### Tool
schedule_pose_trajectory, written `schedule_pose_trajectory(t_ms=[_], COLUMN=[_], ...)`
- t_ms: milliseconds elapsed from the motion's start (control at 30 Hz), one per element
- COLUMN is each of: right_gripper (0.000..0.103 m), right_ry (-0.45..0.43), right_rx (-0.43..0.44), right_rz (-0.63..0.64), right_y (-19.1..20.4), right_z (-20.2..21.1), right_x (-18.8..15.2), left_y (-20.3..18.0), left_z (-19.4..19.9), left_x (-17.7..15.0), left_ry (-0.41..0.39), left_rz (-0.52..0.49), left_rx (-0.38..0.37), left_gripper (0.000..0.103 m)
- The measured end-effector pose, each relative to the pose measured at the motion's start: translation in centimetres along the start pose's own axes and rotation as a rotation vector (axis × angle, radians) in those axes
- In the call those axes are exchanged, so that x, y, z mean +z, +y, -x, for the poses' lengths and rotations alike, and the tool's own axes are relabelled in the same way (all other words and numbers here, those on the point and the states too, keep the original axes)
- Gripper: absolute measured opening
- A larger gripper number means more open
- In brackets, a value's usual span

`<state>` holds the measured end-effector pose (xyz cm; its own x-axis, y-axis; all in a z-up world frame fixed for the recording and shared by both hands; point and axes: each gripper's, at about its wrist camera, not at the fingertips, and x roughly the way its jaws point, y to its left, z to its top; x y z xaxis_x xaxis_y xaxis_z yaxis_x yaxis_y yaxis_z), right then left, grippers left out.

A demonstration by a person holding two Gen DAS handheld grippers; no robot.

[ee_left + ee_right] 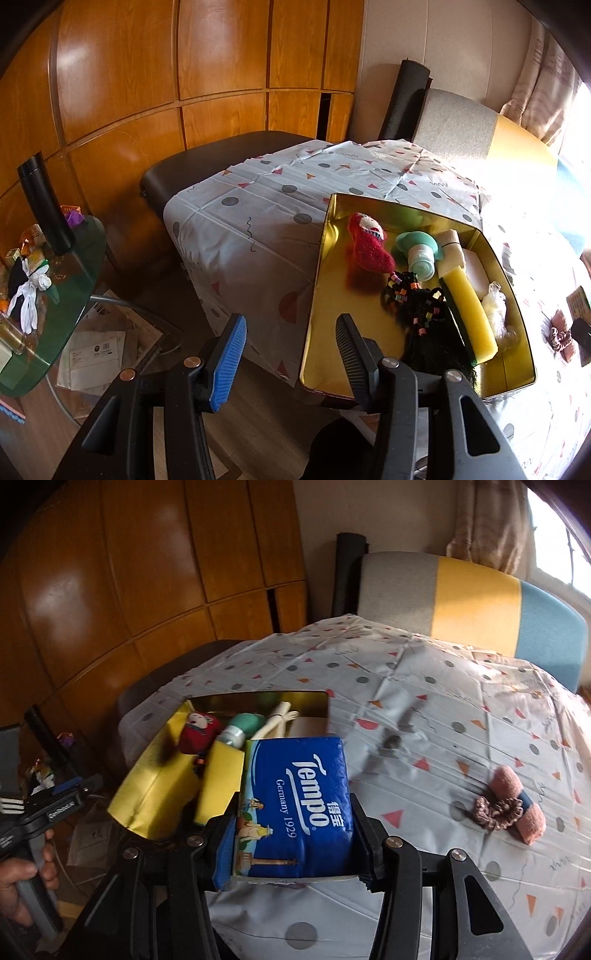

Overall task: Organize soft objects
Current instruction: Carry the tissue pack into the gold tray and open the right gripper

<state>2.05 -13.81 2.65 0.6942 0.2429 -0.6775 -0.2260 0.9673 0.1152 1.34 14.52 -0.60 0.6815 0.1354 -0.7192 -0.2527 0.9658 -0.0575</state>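
Clamping a blue Tempo tissue pack (295, 805) between my right jaws (293, 834), I hold it above the desk, whose cloth is a pale grey sheet printed with dots and triangles (424, 738). The pack's far end overlaps the near right corner of the shiny gold rectangular tin (147, 786) in the right wrist view; whether it touches the tin I cannot tell.

My left jaws (291, 354) stand wide apart with nothing between them, one blue ribbed pad (231, 363) out over the floor beside the desk and the black pad over the tin's near left corner (321, 321).

Inside the tin, seen from the left wrist, lie a red knitted toy with a white face (367, 245), a mint-green roll on a mint-green round piece (419, 256), a yellow sponge block with a dark green edge (471, 317), a tangle of black hair ties with coloured beads (413, 301), a beige roll (452, 245), a white soft block (476, 271) and a crumpled clear plastic bag (496, 310), all crowded toward the tin's right side.

Out on the cloth to the right, well apart from the tin, a rolled pink towel (521, 805) lies with a brown frilly scrunchie (496, 810) touching it.
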Motion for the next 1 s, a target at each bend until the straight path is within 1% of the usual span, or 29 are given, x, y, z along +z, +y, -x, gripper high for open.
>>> schedule_pose_trajectory(t_ms=[167, 300, 467, 567, 633, 700, 767, 933, 1000], right_gripper=[0.052, 0.052, 0.052, 0.052, 0.052, 0.052, 0.052, 0.052, 0.053], right_ry=[0.025, 0.053, 0.110, 0.157, 0.194, 0.246, 0.280, 0.369, 0.385], right_rx=[0.101, 0.159, 0.214, 0.209, 0.226, 0.219, 0.208, 0.167, 0.142], right_rz=[0.068, 0.094, 0.144, 0.172, 0.185, 0.202, 0.216, 0.223, 0.216], right_y=[4.2, 6.6, 9.8, 11.8, 13.1, 14.3, 15.2, 16.0, 15.8], right_z=[-1.7, -3.2, -5.8, -8.3, -10.1, -12.2, -14.1, -18.2, -19.1], right_x=[0.3, 1.0, 2.1, 2.7, 2.9, 2.9, 2.6, 1.7, 1.4], left_y=[0.6, 1.4, 2.5, 3.2, 3.6, 4.0, 4.3, 4.6, 4.6], left_z=[0.1, 0.1, 0.0, 0.0, 0.0, -0.1, -0.3, -0.3, -0.3], left_x=[0.0, 0.2, 0.4, 0.5, 0.6, 0.6, 0.6, 0.5, 0.5], left_ry=[0.001, -0.004, -0.009, -0.012, -0.014, -0.013, -0.010, -0.009, -0.012], left_rz=[0.011, 0.030, 0.062, 0.074, 0.081, 0.086, 0.091, 0.088, 0.085], left_rx=[0.012, 0.021, 0.040, 0.053, 0.060, 0.068, 0.072, 0.079, 0.081], left_gripper=[0.051, 0.051, 0.051, 0.051, 0.051, 0.051, 0.051, 0.051, 0.051])
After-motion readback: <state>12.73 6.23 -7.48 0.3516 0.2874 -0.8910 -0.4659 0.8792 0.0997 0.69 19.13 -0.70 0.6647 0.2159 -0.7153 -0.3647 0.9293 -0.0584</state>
